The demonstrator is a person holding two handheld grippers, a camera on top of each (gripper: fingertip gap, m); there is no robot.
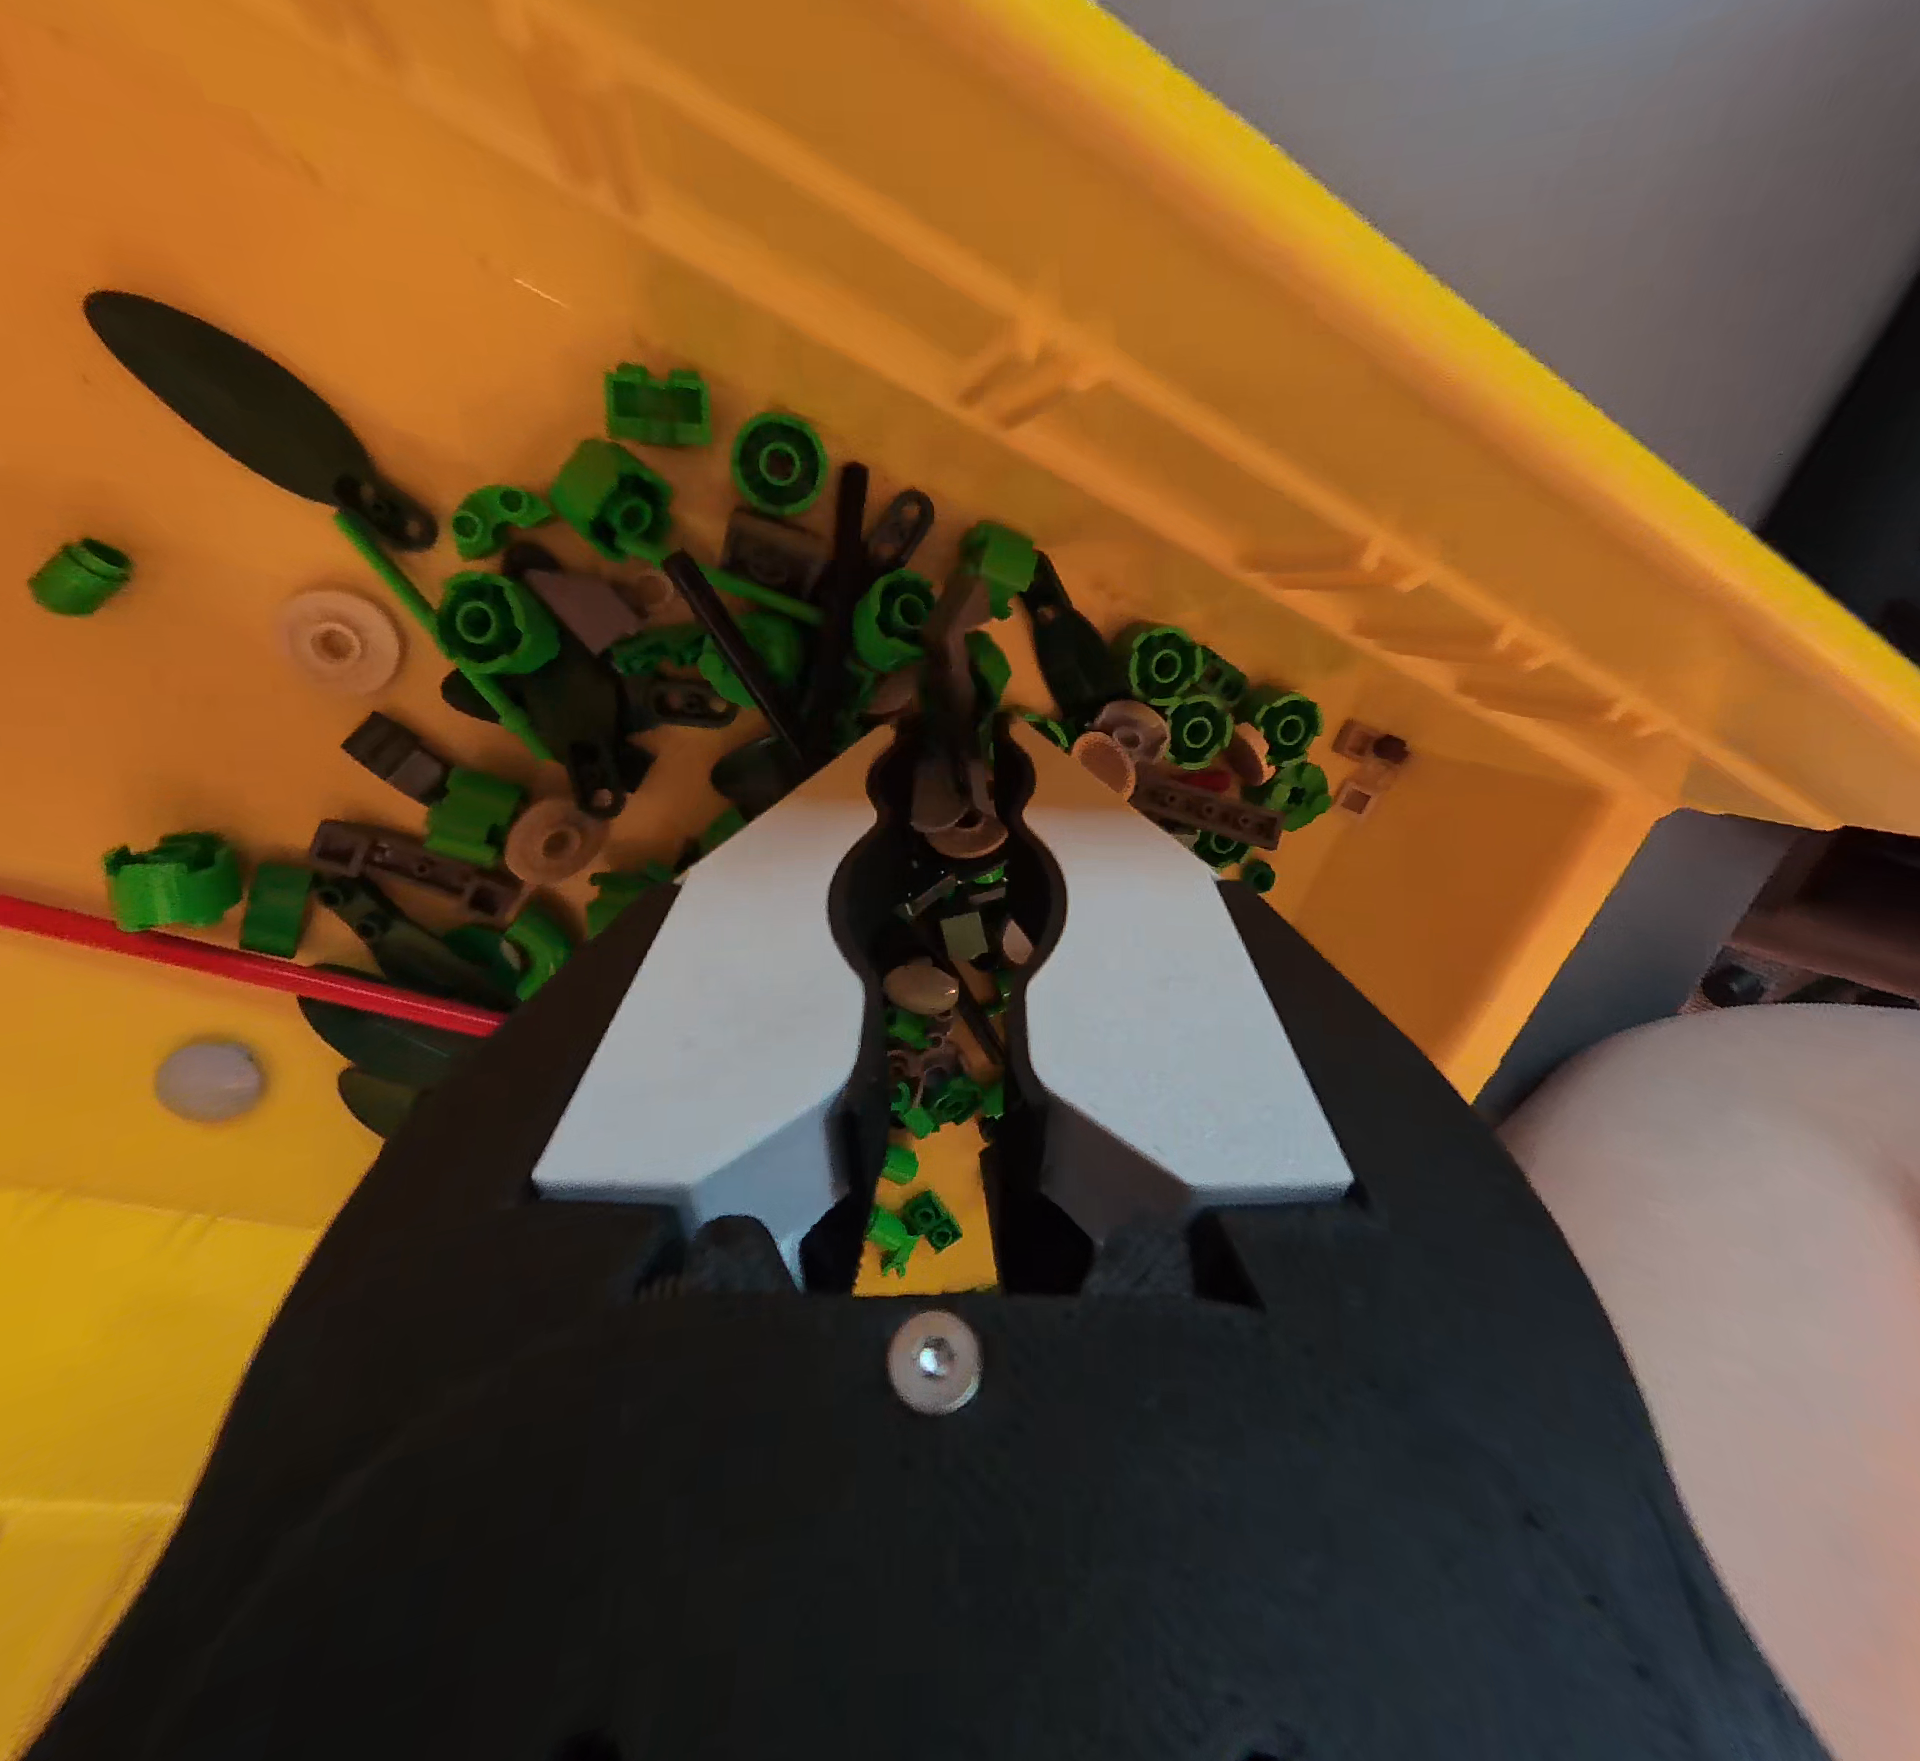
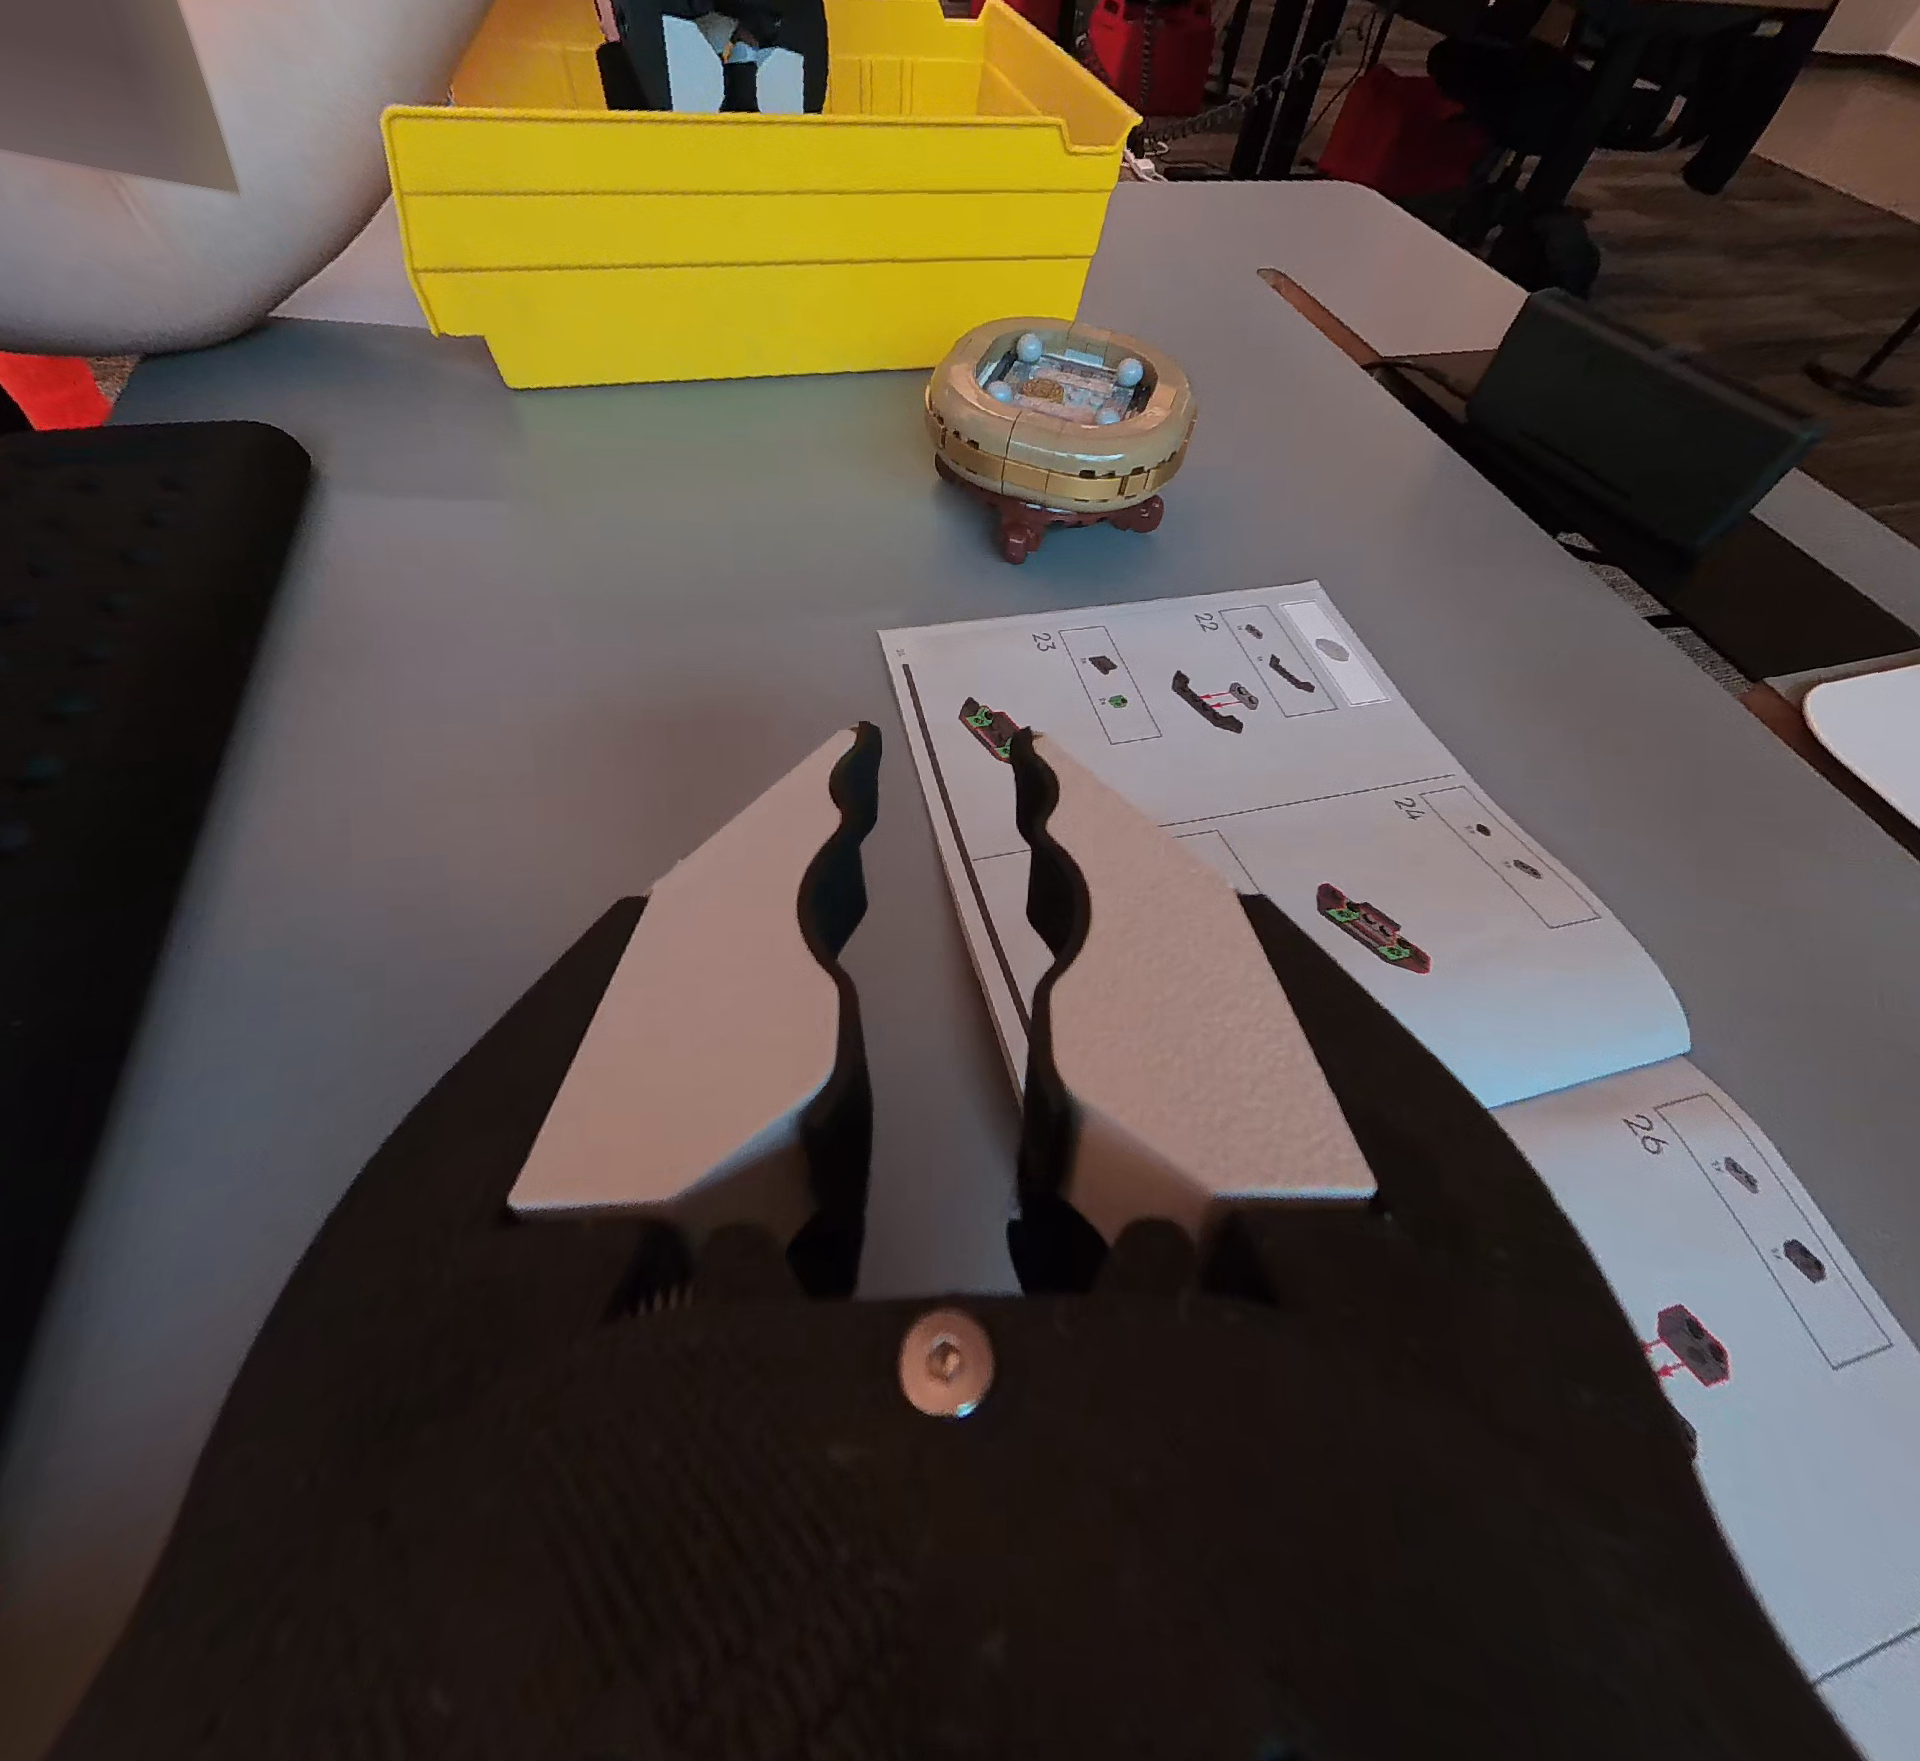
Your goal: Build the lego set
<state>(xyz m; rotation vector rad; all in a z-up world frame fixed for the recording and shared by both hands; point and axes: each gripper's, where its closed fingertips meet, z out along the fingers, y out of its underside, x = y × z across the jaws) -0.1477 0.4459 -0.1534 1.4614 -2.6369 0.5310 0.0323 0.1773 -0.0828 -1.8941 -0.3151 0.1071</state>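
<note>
Reaching down into the yellow bin (image 1: 935, 184), the left gripper (image 1: 951, 735) hangs over a pile of lego bits (image 1: 665, 631). Its jaws are nearly closed, with just a thin gap, and a dark bit sticks up right at the tips. I cannot tell if the jaws pinch it or only sit in front of it. Most bits are green, some are tan or dark, and they lie ahead of the jaws and under them. A red stick (image 1: 249, 968) lies off to the left.

The right gripper (image 2: 943, 745) hangs over the grey table (image 2: 540, 672). Its jaws are open and hold nothing. A booklet (image 2: 1299, 838) lies open just to their right. Farther ahead stands a round gold model (image 2: 1060, 433) on dark red feet, next to the bin (image 2: 748, 246).
</note>
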